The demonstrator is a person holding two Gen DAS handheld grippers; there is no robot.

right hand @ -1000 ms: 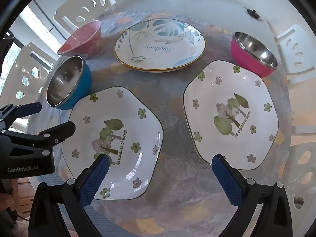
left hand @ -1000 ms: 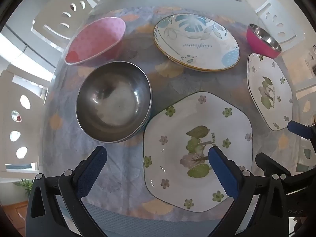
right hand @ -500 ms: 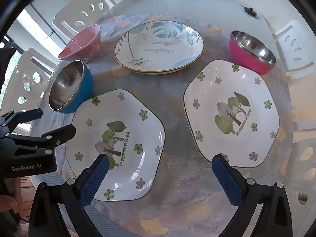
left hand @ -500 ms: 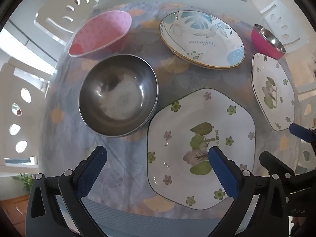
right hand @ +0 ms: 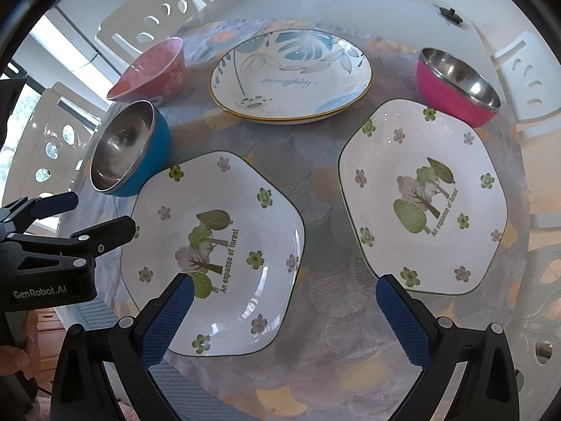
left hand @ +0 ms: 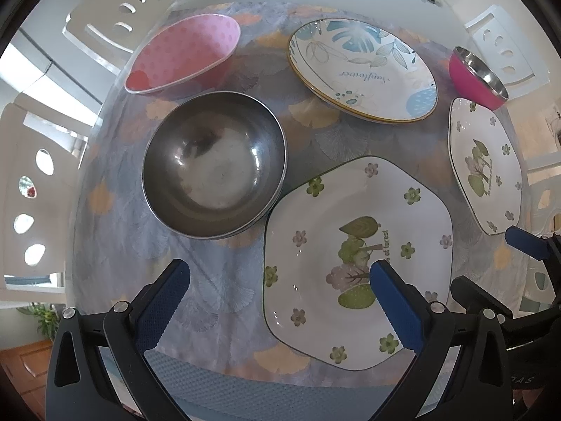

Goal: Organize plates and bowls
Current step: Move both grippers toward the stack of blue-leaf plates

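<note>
Two hexagonal white forest plates lie on the table: one near-left (right hand: pixel 214 252) (left hand: pixel 357 256), one to the right (right hand: pixel 424 196) (left hand: pixel 485 168). A stack of round leaf-print plates (right hand: pixel 291 73) (left hand: pixel 363 70) sits behind them. A steel bowl with a blue outside (right hand: pixel 128 147) (left hand: pixel 214 168) and a pink dotted bowl (right hand: pixel 150 73) (left hand: pixel 182 56) stand at the left, a magenta steel-lined bowl (right hand: pixel 455 86) (left hand: pixel 478 77) at the back right. My left gripper (left hand: pixel 277 293) hovers open over the table's front edge, empty. My right gripper (right hand: pixel 284 315) is open between the two forest plates, empty.
A patterned cloth (right hand: pixel 315 182) covers the round table. White chairs with cut-outs (right hand: pixel 154 21) (left hand: pixel 115 17) ring it. A small black knob (right hand: pixel 448 12) lies on the bare far side. The left gripper's body (right hand: pixel 52 245) shows at the right view's left edge.
Both grippers have drifted slightly; the dishes shift a little in view. Nothing was taken hold of or let go, and both pairs of jaws stay open.
</note>
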